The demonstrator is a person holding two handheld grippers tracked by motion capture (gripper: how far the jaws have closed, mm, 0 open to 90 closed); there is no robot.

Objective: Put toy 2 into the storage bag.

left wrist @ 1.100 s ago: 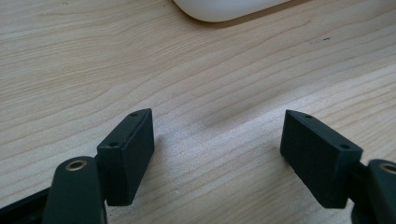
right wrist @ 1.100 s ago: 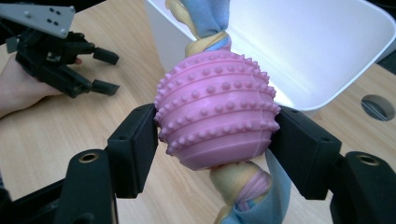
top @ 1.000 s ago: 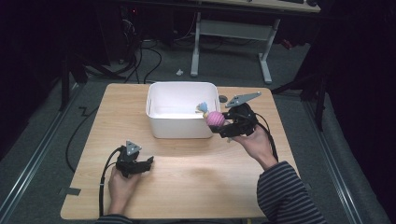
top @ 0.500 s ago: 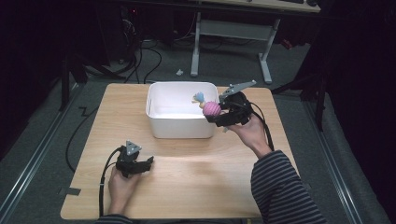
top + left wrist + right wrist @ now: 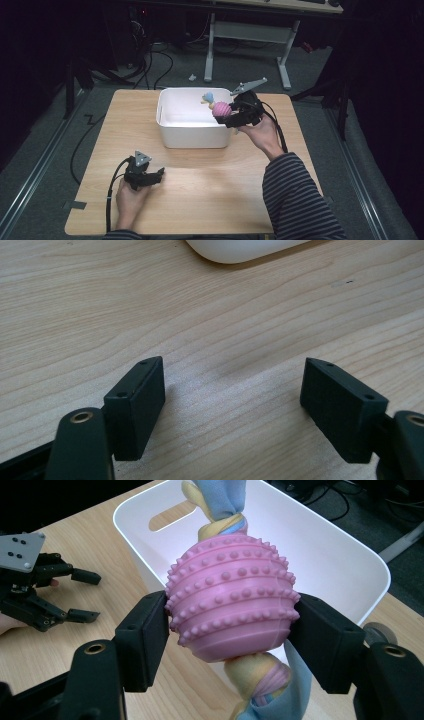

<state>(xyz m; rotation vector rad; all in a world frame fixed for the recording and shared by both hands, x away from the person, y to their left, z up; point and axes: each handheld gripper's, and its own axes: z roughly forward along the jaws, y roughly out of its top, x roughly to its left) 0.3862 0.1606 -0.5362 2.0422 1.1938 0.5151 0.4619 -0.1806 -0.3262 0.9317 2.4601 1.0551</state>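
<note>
A: Which item does the right tool [image 5: 227, 116] carry?

B: A pink knobbed ball [image 5: 221, 109] threaded on a braided cloth rope of blue, yellow and pink. In the right gripper view the two black jaws press on opposite sides of the ball [image 5: 231, 600], at its widest band, so the tool is closed on it and the ball sits squarely between the pads.

A: How does the rope lie relative to the jaws?

B: It runs across the line of the grip. One knotted end rises above the ball, away from the tool; the other hangs below it, between the jaw bases.

A: Where is the toy relative to the white bin [image 5: 185, 121]?

B: In the high view it is held above the bin's right-hand rim, near the far right corner, with the upper rope end [image 5: 208, 98] reaching over the bin's interior. The ball is raised off the tabletop [image 5: 210, 200]. Whether it touches the rim cannot be told.

A: And the left tool [image 5: 159, 175]?

B: It rests low over the tabletop at the near left, well apart from the bin and the toy. In the left gripper view its jaws stand wide apart with bare wood between them; it grips nothing. The bin's lower edge [image 5: 245, 249] shows beyond them.
</note>
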